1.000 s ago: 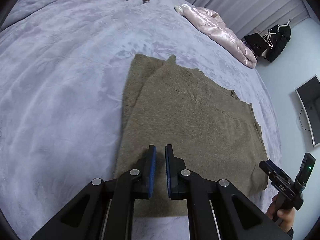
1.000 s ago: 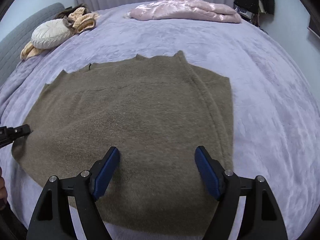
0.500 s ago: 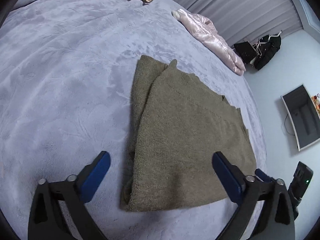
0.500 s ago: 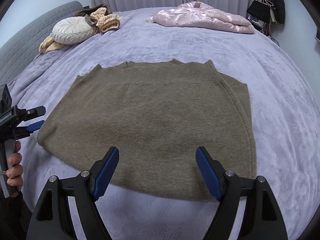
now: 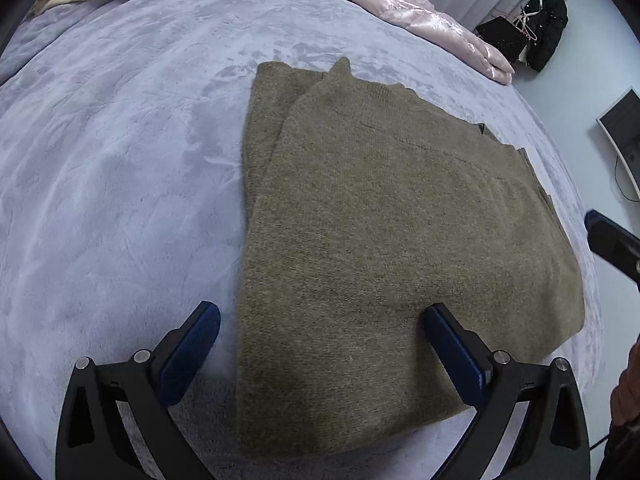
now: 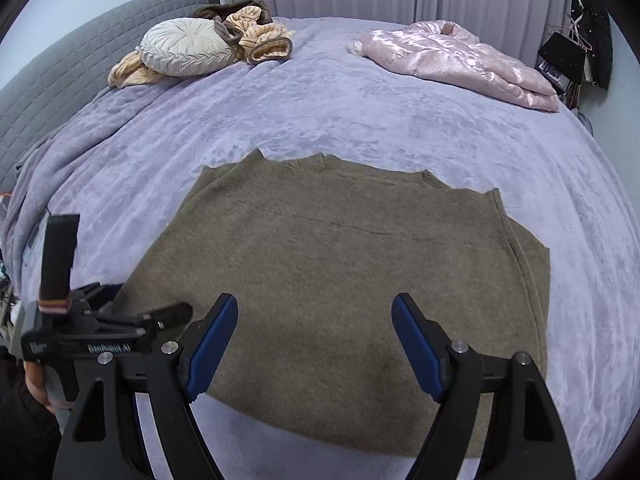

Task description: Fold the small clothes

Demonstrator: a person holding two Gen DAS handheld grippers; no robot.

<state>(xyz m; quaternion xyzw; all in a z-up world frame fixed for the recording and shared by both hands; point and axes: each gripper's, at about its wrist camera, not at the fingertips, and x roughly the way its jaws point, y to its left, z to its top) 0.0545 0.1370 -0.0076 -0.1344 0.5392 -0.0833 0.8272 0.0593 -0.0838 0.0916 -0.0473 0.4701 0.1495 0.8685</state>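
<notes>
An olive-brown knitted garment (image 5: 392, 240) lies folded flat on the lavender bedspread (image 5: 120, 168), one layer showing along its left side. My left gripper (image 5: 324, 340) hovers open over its near left corner, one finger over the bedspread and the other over the knit. In the right wrist view the garment (image 6: 344, 272) spreads ahead. My right gripper (image 6: 314, 340) stands open above its near edge, with nothing pressed between the pads. The left gripper (image 6: 160, 316) shows at the garment's left edge, held by a hand. The right gripper's tip (image 5: 612, 244) pokes in at the right.
A pink satin jacket (image 6: 460, 60) lies at the far right of the bed. A round cream cushion (image 6: 184, 48) and tan striped clothes (image 6: 260, 40) sit by the grey headboard (image 6: 60, 80). Black clothes (image 5: 536, 28) hang by the wall, past a monitor (image 5: 624, 136).
My left gripper went from shut to wide open and sank toward the garment's near left corner. My right gripper drew back and rose, so the garment's whole near edge now shows.
</notes>
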